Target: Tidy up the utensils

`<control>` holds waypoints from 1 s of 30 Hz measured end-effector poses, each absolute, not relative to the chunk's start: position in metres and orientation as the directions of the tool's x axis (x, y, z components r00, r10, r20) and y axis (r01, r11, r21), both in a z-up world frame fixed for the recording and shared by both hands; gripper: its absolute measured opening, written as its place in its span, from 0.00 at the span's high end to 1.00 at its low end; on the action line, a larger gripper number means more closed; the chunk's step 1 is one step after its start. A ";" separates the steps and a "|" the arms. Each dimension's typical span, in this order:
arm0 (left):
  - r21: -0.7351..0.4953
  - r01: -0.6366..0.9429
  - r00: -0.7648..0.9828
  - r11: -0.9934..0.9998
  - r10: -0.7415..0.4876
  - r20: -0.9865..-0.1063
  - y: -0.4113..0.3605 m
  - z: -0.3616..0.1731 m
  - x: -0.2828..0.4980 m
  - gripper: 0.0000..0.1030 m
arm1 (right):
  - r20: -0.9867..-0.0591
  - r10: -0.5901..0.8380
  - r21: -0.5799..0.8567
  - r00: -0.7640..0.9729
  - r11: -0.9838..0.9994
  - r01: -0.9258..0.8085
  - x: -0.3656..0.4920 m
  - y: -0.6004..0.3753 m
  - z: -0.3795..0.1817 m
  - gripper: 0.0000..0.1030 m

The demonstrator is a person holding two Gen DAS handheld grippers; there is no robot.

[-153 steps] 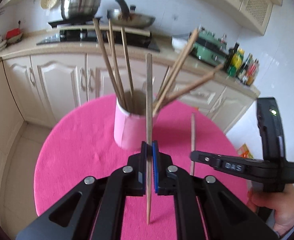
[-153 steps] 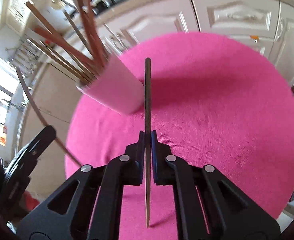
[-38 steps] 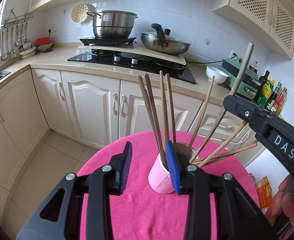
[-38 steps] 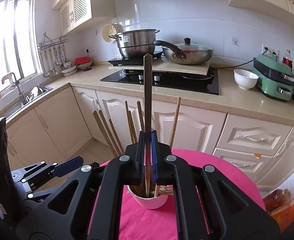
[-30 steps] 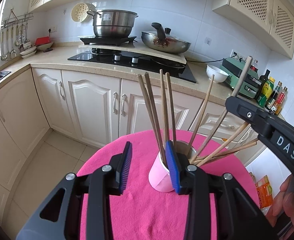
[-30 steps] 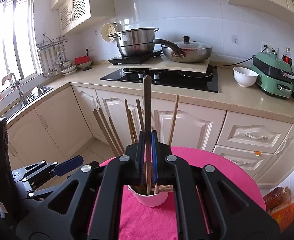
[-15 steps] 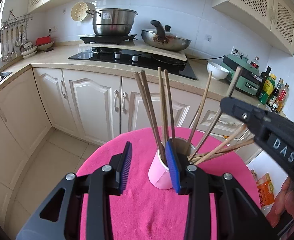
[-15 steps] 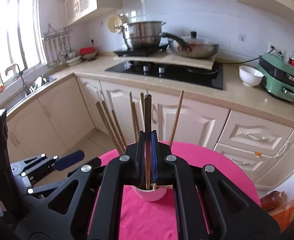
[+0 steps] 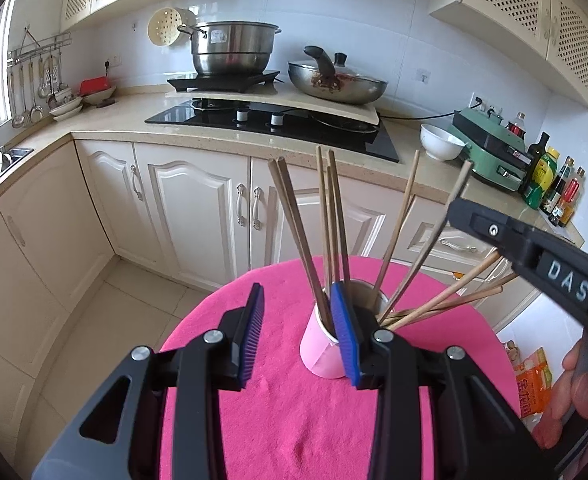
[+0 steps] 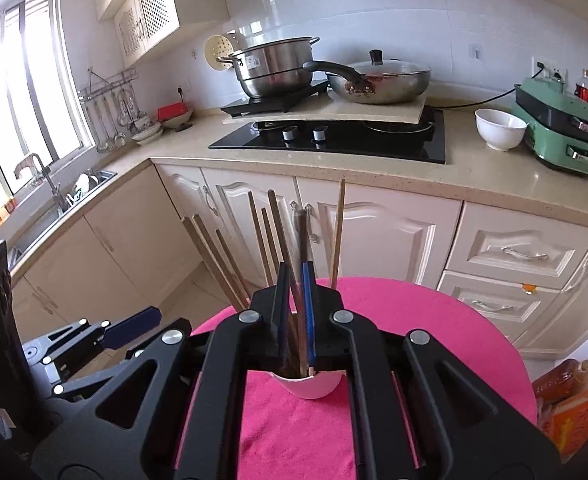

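A pink cup (image 9: pixel 319 354) stands on the round table under a pink cloth (image 9: pixel 294 428), with several wooden chopsticks (image 9: pixel 294 232) fanned out in it. My left gripper (image 9: pixel 298 332) hangs open just in front of the cup and holds nothing. In the right wrist view, my right gripper (image 10: pixel 295 312) is shut on one dark chopstick (image 10: pixel 302 236), upright, with its lower end down inside the cup (image 10: pixel 313 386). From the left wrist view, the right gripper (image 9: pixel 533 252) reaches in above the cup from the right, and a hand (image 9: pixel 585 400) holds it.
Behind the table runs a counter with cream cabinets (image 9: pixel 198 208), a black hob (image 9: pixel 274 120), a steel pot (image 9: pixel 232 52), a wok (image 9: pixel 335 84), a white bowl (image 9: pixel 439 146) and a green appliance (image 9: pixel 493 152). An orange packet (image 9: pixel 533 384) lies by the table's right edge.
The right gripper has sunk toward the cup, and its chopstick has slid lower among the others. The left gripper has stayed open and almost still.
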State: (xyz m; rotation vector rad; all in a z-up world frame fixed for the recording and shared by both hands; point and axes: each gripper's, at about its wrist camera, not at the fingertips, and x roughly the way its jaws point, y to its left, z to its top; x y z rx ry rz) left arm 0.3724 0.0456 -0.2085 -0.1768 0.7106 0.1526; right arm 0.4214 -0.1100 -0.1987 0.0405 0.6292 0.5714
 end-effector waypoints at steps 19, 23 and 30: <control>-0.098 -0.233 0.751 0.968 0.115 -0.651 0.037 -0.192 0.370 0.66 | -0.539 0.547 0.254 0.641 0.830 -0.496 0.439 -0.118 -0.179 0.53; -0.092 -0.242 0.747 0.966 0.125 -0.652 0.038 -0.191 0.369 0.66 | -0.535 0.550 0.263 0.641 0.830 -0.492 0.444 -0.116 -0.178 0.71; -0.062 -0.273 0.734 0.960 0.167 -0.658 0.039 -0.189 0.369 0.66 | -0.559 0.565 0.237 0.606 0.810 -0.536 0.449 -0.104 -0.182 0.93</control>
